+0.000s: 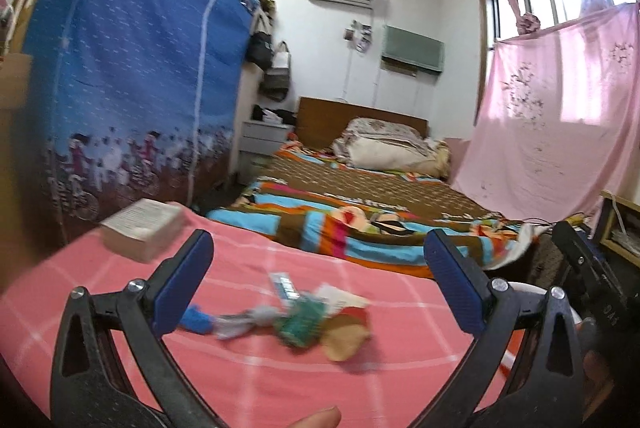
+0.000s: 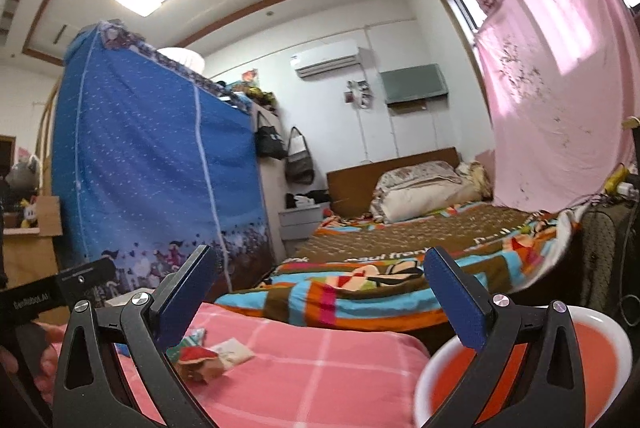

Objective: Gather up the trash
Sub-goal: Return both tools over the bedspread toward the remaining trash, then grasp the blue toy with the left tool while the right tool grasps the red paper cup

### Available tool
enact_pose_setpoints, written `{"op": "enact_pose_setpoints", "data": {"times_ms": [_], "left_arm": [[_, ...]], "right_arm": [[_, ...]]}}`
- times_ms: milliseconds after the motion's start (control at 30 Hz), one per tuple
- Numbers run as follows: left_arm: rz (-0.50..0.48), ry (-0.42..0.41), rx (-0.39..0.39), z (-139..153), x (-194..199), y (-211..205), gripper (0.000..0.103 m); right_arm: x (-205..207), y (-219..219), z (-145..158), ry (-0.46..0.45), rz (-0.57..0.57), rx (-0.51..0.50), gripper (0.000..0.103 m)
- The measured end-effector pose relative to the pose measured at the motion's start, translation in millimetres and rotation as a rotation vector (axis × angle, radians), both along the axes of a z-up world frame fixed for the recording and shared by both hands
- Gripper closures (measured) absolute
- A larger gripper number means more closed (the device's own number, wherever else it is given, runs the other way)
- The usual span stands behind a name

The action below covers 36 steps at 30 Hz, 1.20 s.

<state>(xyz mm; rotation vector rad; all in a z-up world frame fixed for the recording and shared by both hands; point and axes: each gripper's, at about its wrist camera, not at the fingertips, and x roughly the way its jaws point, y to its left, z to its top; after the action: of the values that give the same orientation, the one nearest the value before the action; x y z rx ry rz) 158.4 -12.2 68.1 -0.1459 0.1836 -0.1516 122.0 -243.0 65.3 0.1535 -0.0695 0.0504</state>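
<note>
A small heap of trash (image 1: 304,316) lies on the pink checked cloth (image 1: 280,380): blue, grey, green and tan wrappers and scraps, blurred. My left gripper (image 1: 320,288) stands open just above and before the heap, nothing between its blue pads (image 1: 188,284). In the right wrist view the same trash (image 2: 208,352) lies low at the left, beside the left finger. My right gripper (image 2: 320,296) is open and holds nothing. A white bin with an orange inside (image 2: 532,368) stands at the lower right, behind the right finger.
A thick book (image 1: 144,228) rests on the cloth's far left corner. Beyond the cloth lies a bed with a striped blanket (image 1: 360,220). A blue fabric wardrobe (image 1: 132,68) stands left, a pink curtain (image 1: 552,128) right. The other gripper's body (image 1: 592,288) shows at the right edge.
</note>
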Motion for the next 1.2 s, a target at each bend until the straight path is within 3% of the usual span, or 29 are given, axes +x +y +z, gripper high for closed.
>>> {"op": "enact_pose_setpoints", "data": {"times_ms": [267,467,700,833,1000,1200], "left_arm": [[0.084,0.004,0.059,-12.8,5.0,37.4,0.000],[0.119,0.036,0.077,-28.5,10.7,60.2,0.000],[0.104,0.181,0.107,-43.6,31.0,69.0,0.000],[0.092,0.282,0.081,-53.5,46.5,74.3,0.000],[0.069,0.369,0.022,-62.4,61.1,80.1,0.013],[0.042,0.457,0.015,-72.5,75.7,78.7,0.027]], "right_arm": [[21.7,35.4,-6.2,0.027,0.074,-0.029,0.000],[41.6,60.0,-16.0,0.097,0.139,-0.074,0.000],[62.1,81.3,-31.1,0.227,0.186,-0.126,0.000],[77.8,91.2,-37.7,0.326,0.200,-0.156,0.000],[92.7,98.2,-47.1,0.421,0.224,-0.161,0.000],[109.5,110.3,-58.9,0.529,0.266,-0.183,0.000]]}}
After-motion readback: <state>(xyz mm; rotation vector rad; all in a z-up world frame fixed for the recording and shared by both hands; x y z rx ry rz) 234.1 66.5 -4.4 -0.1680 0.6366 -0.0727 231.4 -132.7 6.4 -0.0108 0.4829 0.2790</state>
